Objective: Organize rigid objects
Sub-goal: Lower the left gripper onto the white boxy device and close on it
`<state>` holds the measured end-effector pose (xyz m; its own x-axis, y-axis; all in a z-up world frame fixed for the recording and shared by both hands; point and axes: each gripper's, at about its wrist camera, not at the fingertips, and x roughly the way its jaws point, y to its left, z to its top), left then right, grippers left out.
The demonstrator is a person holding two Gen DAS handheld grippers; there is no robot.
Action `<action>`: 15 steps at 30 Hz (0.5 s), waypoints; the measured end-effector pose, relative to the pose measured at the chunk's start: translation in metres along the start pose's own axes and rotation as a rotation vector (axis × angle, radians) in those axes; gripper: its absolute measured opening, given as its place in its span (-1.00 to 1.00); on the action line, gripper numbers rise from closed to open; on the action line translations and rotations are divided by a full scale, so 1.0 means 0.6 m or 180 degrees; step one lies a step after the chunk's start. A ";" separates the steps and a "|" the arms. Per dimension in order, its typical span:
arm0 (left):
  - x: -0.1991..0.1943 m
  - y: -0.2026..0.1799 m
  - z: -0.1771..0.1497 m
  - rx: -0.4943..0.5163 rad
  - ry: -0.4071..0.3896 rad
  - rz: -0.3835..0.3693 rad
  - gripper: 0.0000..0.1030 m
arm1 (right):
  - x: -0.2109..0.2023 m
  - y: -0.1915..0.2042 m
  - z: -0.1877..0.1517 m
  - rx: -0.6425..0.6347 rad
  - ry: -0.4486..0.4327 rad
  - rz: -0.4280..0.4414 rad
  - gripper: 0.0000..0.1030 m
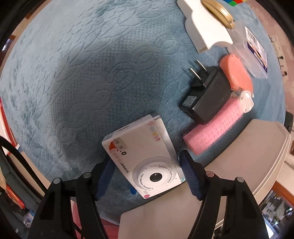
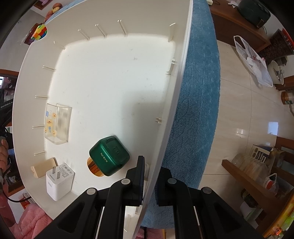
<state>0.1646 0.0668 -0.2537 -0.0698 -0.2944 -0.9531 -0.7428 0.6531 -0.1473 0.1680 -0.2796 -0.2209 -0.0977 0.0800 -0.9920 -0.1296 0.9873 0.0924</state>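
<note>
In the left wrist view a white children's toy camera (image 1: 145, 156) lies on the blue mat (image 1: 82, 73). My left gripper (image 1: 147, 176) is open, its blue-padded fingers on either side of the camera, which reaches in between them. In the right wrist view my right gripper (image 2: 148, 185) is shut on the right wall of a white storage box (image 2: 174, 103). Inside the box lie a green bottle with a gold cap (image 2: 108, 156), a white plug adapter (image 2: 58, 181), a beige block (image 2: 43, 167) and a clear plastic case (image 2: 57, 123).
On the mat beyond the camera lie a black plug adapter (image 1: 207, 95), a pink hair roller (image 1: 215, 128), an orange case (image 1: 237, 73), a white block (image 1: 204, 23), a gold disc (image 1: 220, 12) and a clear packet (image 1: 255, 49). The box's corner (image 1: 248, 165) is at right. A colourful cube (image 2: 39, 32) sits beyond the box.
</note>
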 end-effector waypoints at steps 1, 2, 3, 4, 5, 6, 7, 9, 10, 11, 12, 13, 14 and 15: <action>0.000 -0.002 0.000 0.0011 -0.0003 -0.0012 0.38 | 0.000 -0.001 0.000 0.0005 0.0000 0.0003 -0.82; -0.001 -0.003 -0.001 0.0023 0.0002 -0.0020 0.37 | -0.001 -0.002 0.000 0.0011 -0.0002 0.0006 -0.82; -0.002 -0.004 0.000 0.0037 0.0016 -0.0035 0.34 | 0.000 -0.002 0.001 0.0013 -0.0003 0.0008 -0.82; -0.005 -0.002 -0.001 0.0053 0.0026 -0.0045 0.32 | -0.001 -0.002 0.001 0.0018 -0.0005 0.0011 -0.82; -0.010 0.017 -0.015 0.0068 0.0023 -0.0050 0.30 | -0.001 -0.003 0.002 0.0024 -0.0007 0.0016 -0.82; -0.010 0.024 -0.018 0.0088 0.0030 -0.0053 0.28 | -0.001 -0.004 0.002 0.0028 -0.0008 0.0021 -0.82; -0.013 0.025 -0.018 0.0105 0.0037 -0.0057 0.26 | -0.001 -0.004 0.001 0.0028 -0.0009 0.0025 -0.82; -0.022 0.023 -0.017 0.0142 0.0031 -0.0088 0.24 | -0.001 -0.005 0.000 0.0039 -0.0014 0.0034 -0.82; -0.029 0.024 -0.019 0.0174 0.0020 -0.0096 0.24 | 0.000 -0.006 0.000 0.0048 -0.0018 0.0039 -0.82; -0.040 0.027 -0.014 0.0196 0.0008 -0.0100 0.24 | -0.001 -0.007 0.000 0.0056 -0.0022 0.0045 -0.82; -0.051 0.024 -0.017 0.0256 -0.0038 -0.0109 0.23 | -0.001 -0.007 0.000 0.0060 -0.0026 0.0046 -0.82; -0.060 0.021 -0.019 0.0312 -0.0090 -0.0104 0.23 | 0.000 -0.006 0.000 0.0062 -0.0030 0.0045 -0.82; -0.069 0.018 -0.020 0.0379 -0.0160 -0.0086 0.23 | 0.000 -0.006 0.000 0.0057 -0.0029 0.0044 -0.82; -0.088 0.012 -0.025 0.0486 -0.0282 -0.0034 0.23 | 0.000 -0.007 -0.001 0.0055 -0.0035 0.0046 -0.82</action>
<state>0.1531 0.0766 -0.2007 0.0015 -0.2435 -0.9699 -0.6328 0.7508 -0.1895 0.1683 -0.2836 -0.2209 -0.0884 0.0957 -0.9915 -0.1113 0.9882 0.1053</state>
